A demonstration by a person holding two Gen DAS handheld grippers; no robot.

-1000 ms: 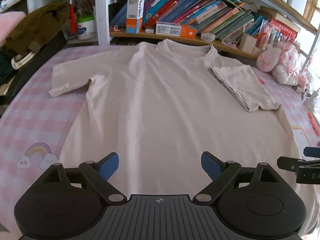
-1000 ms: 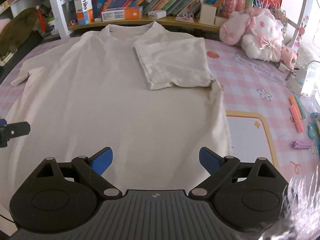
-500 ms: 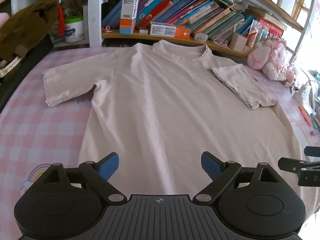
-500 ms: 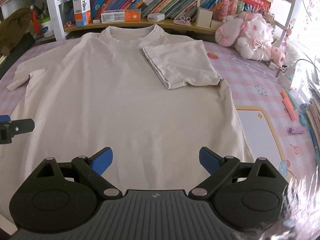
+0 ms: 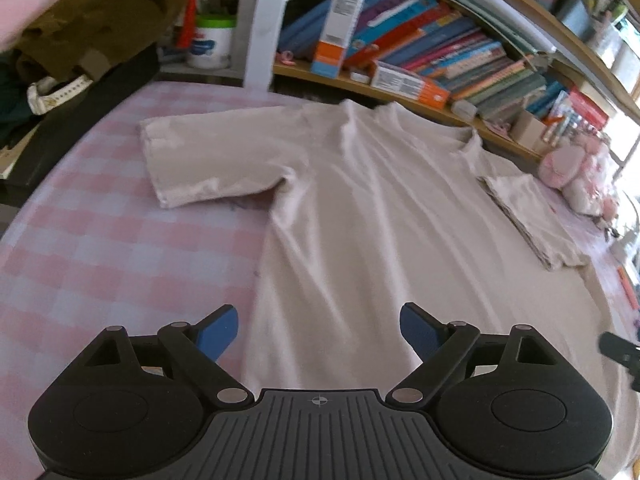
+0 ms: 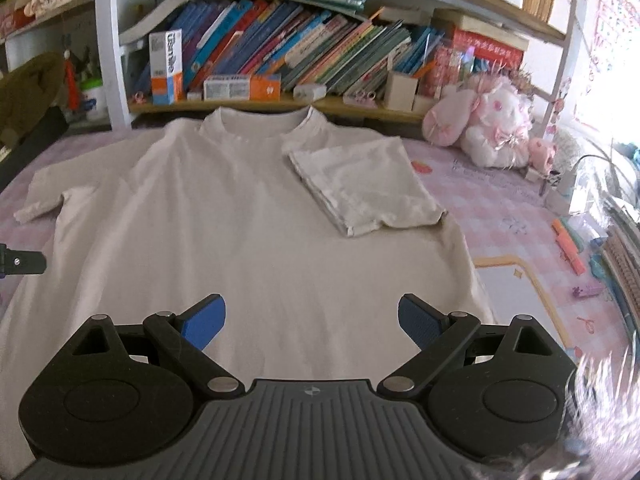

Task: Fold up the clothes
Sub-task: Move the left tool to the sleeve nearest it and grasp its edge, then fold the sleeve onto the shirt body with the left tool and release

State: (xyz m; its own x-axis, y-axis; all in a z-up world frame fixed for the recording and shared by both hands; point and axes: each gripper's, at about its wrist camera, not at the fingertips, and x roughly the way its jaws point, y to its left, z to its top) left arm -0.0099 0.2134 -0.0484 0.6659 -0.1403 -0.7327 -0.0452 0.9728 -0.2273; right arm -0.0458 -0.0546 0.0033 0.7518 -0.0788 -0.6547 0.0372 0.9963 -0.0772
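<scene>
While the white tub (image 5: 209,42) of pens stands at upper left, the T-shirt (image 5: 360,240) lies flat mid-frame on the pink checked surface (image 5: 100,248), one sleeve folded in. Both the left gripper (image 5: 316,330) and right gripper (image 6: 310,320) hover above its hem, jaws apart, nothing between.

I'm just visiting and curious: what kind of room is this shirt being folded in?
Probably a child's bedroom or study: a shelf packed with books, pink plush toys, and a pink checked cover under the shirt.
</scene>
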